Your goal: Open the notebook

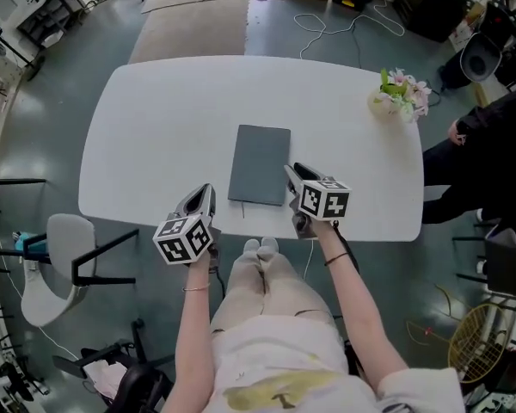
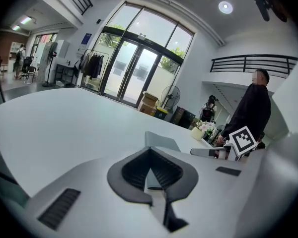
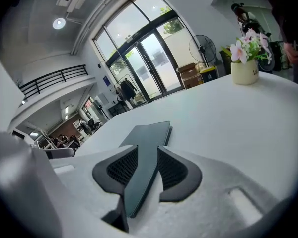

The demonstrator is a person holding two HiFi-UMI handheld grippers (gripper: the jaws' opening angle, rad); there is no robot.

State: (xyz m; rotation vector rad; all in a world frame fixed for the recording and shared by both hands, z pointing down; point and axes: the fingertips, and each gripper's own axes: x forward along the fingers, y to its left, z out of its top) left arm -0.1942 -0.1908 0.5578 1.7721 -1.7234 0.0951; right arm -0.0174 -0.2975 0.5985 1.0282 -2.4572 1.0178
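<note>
A closed dark grey notebook lies flat on the white table, near its front edge. My right gripper is over the notebook's near right edge. In the right gripper view its jaws stand a little apart, and the notebook shows in the gap between them and runs on beyond them. My left gripper is at the table's front edge, just left of the notebook's near left corner. Its fingertips meet with nothing held, and the notebook lies beyond them.
A small pot of pink flowers stands at the table's far right. A person in dark clothes is beside the table's right end. A grey chair stands at the front left, and cables lie on the floor behind the table.
</note>
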